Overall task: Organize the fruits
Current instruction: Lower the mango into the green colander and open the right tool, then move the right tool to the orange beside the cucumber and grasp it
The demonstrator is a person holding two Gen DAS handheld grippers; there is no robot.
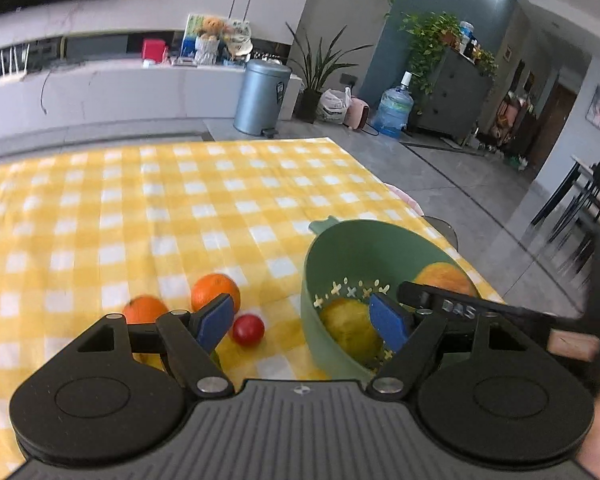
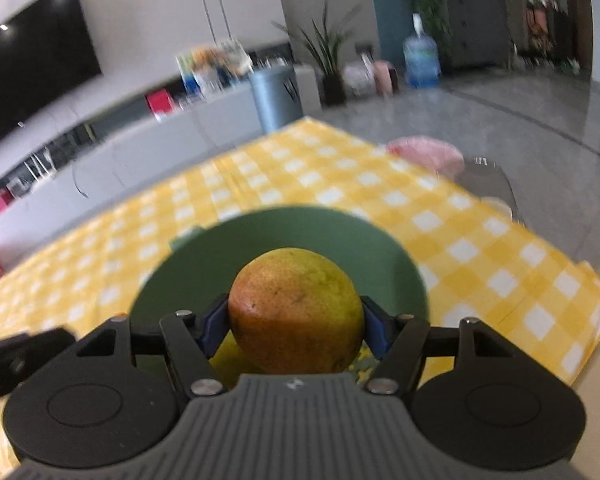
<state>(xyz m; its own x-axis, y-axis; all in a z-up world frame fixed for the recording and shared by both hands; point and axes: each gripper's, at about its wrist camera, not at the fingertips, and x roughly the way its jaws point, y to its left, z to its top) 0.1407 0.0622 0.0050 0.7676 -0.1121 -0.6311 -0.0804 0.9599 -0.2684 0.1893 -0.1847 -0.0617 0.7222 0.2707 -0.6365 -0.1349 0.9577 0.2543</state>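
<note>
Two oranges [image 1: 215, 291] [image 1: 144, 309] and a small red fruit [image 1: 248, 330] sit close together on the worktop [image 1: 148, 208], which is covered by a yellow-and-white checked cloth, just left of a green bowl [image 1: 340, 248] near the cloth's right edge. The bowl has cross-shaped drain holes low in its wall and holds a yellow fruit [image 1: 350, 328]. The left hand-held gripper [image 1: 302, 322] hangs over the gap between the loose fruit and the bowl, its blue-padded fingers [image 1: 216, 320] spread wide and grasping nothing; one pad overlaps the nearer orange in the left wrist view, the other lies over the bowl's inside. Something yellow-green shows under the left finger's linkage, too hidden to name.

The right hand-held gripper [image 2: 296, 326] is clenched on a large yellow-green fruit [image 2: 296, 312] with an orange-red blush on its left side, pressed between blue pads at both flanks. The fruit is held above the bowl's open mouth [image 2: 276, 232], apart from the rim, with the yellow fruit [image 2: 228, 364] partly visible beneath it. In the left wrist view the held fruit [image 1: 446, 278] appears above the bowl's right side behind the right gripper's dark finger.

Beyond the worktop stand a grey pedal bin [image 1: 260, 96], potted plants [image 1: 320, 76], a blue water jug [image 1: 394, 112] and a dark cabinet [image 1: 452, 104]. The right wrist view is motion-blurred.
</note>
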